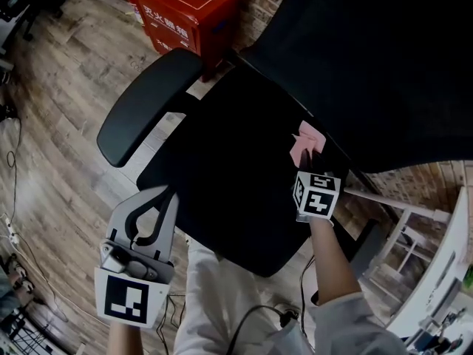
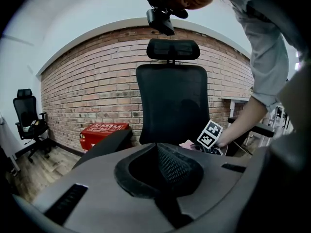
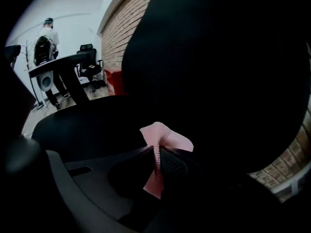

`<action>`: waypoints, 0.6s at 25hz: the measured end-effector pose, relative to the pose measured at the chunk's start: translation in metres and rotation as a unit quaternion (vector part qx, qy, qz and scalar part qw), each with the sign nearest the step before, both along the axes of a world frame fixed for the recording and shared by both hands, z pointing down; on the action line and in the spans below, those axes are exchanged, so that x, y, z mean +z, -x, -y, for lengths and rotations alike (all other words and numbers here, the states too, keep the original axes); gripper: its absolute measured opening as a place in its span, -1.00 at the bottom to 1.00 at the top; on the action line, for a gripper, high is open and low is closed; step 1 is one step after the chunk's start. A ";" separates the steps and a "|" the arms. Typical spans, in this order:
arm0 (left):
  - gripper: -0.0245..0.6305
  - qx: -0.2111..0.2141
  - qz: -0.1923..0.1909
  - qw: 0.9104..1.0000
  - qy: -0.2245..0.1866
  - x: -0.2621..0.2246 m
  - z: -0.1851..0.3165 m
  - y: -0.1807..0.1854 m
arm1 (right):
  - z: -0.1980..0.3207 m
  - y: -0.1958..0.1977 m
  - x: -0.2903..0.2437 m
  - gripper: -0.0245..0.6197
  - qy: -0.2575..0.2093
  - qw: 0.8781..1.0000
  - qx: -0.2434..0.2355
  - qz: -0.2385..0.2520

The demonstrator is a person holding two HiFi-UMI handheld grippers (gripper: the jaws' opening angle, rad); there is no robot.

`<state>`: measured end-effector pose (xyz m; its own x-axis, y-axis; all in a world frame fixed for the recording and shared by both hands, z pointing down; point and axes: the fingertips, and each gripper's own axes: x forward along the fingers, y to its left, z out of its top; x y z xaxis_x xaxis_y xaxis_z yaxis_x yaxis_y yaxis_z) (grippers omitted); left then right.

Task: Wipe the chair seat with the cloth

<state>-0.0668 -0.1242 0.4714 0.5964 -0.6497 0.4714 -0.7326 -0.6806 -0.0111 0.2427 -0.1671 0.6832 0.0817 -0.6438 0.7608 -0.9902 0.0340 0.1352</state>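
Right gripper view has the small pink woven cloth nipped in the right gripper. Its jaws are pressed together on a fold of the fabric, so one corner stands up above the tips and another hangs below them. Head view puts the cloth toward the back right of the black fabric chair seat, close under the tall black mesh backrest. The gripper's tips are down at the seat surface, though whether the cloth lies pressed flat on it I cannot tell. The left gripper hangs by the seat's front edge, well apart from the cloth, its jaws closed on each other with nothing between them. The cloth looks light, thin and limp. It will likely bunch and fold over itself rather than slide as a flat pad, and the textured seat will probably drag on it. A firm pinch matters, since a sideways stroke could tug the fabric out of the tips. Holding it near its middle, with most of the material gathered beneath the jaws, should put more of it against the seat than the present hold on a fold. A chair of this kind may turn under a push, so the curved black padded armrest looks like a fair place to steady it.
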 end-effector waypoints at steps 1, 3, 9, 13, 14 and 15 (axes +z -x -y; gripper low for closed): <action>-0.87 0.003 0.000 1.000 0.000 0.000 0.001 -0.002 | -0.003 -0.013 0.000 -0.76 0.002 1.000 0.018 -0.004; -0.87 0.006 -0.001 1.000 -0.001 0.001 0.002 -0.006 | -0.011 -0.037 -0.001 -0.76 0.008 0.999 0.052 -0.010; -0.87 0.016 -0.001 1.000 -0.006 -0.004 0.001 -0.014 | -0.042 -0.081 -0.002 -0.76 0.029 0.992 0.123 -0.027; -0.87 0.007 -0.003 1.000 -0.006 -0.006 0.001 -0.011 | -0.051 -0.076 0.002 -0.76 0.039 0.992 0.118 -0.026; -0.87 0.004 -0.005 1.000 -0.006 -0.006 0.001 -0.011 | -0.053 -0.072 0.003 -0.76 0.041 0.992 0.113 -0.024; -0.87 0.001 -0.006 1.000 -0.006 -0.007 0.000 -0.010 | -0.055 -0.067 0.004 -0.76 0.042 0.993 0.109 -0.022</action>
